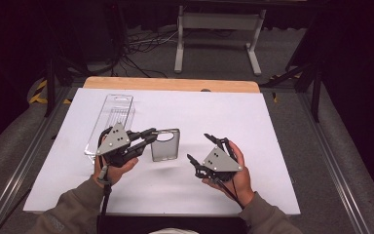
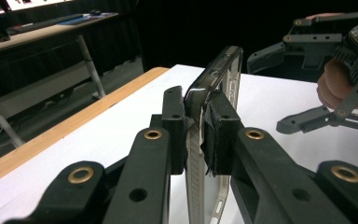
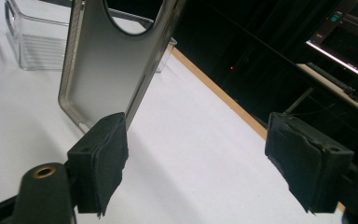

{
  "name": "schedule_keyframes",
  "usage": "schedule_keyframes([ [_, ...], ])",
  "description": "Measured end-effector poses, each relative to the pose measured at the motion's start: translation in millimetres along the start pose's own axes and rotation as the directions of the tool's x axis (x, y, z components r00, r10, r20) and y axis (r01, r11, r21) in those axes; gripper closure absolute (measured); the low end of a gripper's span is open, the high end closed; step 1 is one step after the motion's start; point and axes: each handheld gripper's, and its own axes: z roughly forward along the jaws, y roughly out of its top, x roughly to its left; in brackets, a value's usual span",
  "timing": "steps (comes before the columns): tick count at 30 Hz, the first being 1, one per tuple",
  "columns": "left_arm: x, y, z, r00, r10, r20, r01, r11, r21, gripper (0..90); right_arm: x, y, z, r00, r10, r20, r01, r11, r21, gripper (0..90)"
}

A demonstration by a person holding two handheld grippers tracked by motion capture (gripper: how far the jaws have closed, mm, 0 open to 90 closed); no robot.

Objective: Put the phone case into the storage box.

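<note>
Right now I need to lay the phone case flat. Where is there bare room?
The white table is bare right of the right gripper and along its far edge. It's crowded at the left: the clear plastic package, left gripper and phone case sit together.

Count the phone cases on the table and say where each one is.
1. The grey phone case stands near the middle of the white table, clamped on its edge by the left tool. The clear plastic package behind looks empty.
</note>
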Motion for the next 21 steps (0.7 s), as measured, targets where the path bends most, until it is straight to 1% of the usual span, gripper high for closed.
schedule_keyframes([
  [4,1.4,0.7,-2.4,1.0,0.002,-0.002,-0.002,1.0,-0.001,80.2,-1.2,-7.7,-3.4,0.9994,0.034,-0.01,-0.034,0.999,0.002,20.0],
  [6,1.6,0.7,-3.1,1.0,0.003,-0.007,-0.003,0.9999,-0.012,80.2,-1.6,-11.9,-4.5,0.9988,0.048,-0.011,-0.048,0.999,0.006,19.4],
  [7,1.8,1.0,-3.7,1.0,0.002,-0.005,-0.002,1.0,-0.007,80.2,-1.5,-14.0,-5.0,0.9983,0.056,-0.015,-0.056,0.998,0.008,19.2],
  [10,2.2,1.3,-4.8,1.0,0.003,-0.007,-0.003,0.9999,-0.012,80.2,-1.4,-19.7,-6.6,0.9979,0.063,-0.013,-0.063,0.998,0.013,18.7],
  [12,2.4,1.4,-5.3,1.0,0.005,-0.006,-0.005,0.9999,-0.011,80.2,-1.6,-24.1,-8.0,0.996,0.085,-0.027,-0.085,0.996,0.005,18.5],
  [13,2.7,1.5,-6.0,0.9999,0.01,-0.009,-0.01,0.9999,-0.01,80.2,-2.2,-26.2,-8.3,0.9954,0.09,-0.03,-0.09,0.996,0.009,18.4],
  [14,2.3,1.4,-6.3,1.0,0.002,-0.008,-0.003,0.9999,-0.011,80.2,-2.9,-28.5,-9.0,0.9946,0.098,-0.033,-0.098,0.995,0.017,18.0],
  [17,3.6,2.0,-7.5,0.9999,0.007,-0.008,-0.008,0.9999,-0.01,80.2,-3.2,-31.7,-10.6,0.9938,0.106,-0.031,-0.106,0.994,0.02,17.9],
  [18,4.2,2.1,-7.9,0.9999,0.01,-0.009,-0.011,0.9999,-0.008,80.2,-2.6,-34.1,-11.9,0.9944,0.103,-0.025,-0.102,0.994,0.029,17.9],
  [19,4.6,2.2,-8.3,0.9998,0.015,-0.01,-0.015,0.9999,-0.008,80.2,-1.3,-37.7,-13.8,0.9939,0.106,-0.03,-0.105,0.994,0.033,17.9],
  [21,4.2,2.2,-8.7,0.9999,0.009,-0.009,-0.009,0.9999,-0.008,80.2,-0.2,-40.4,-15.3,0.9948,0.098,-0.026,-0.097,0.994,0.042,17.9],
])
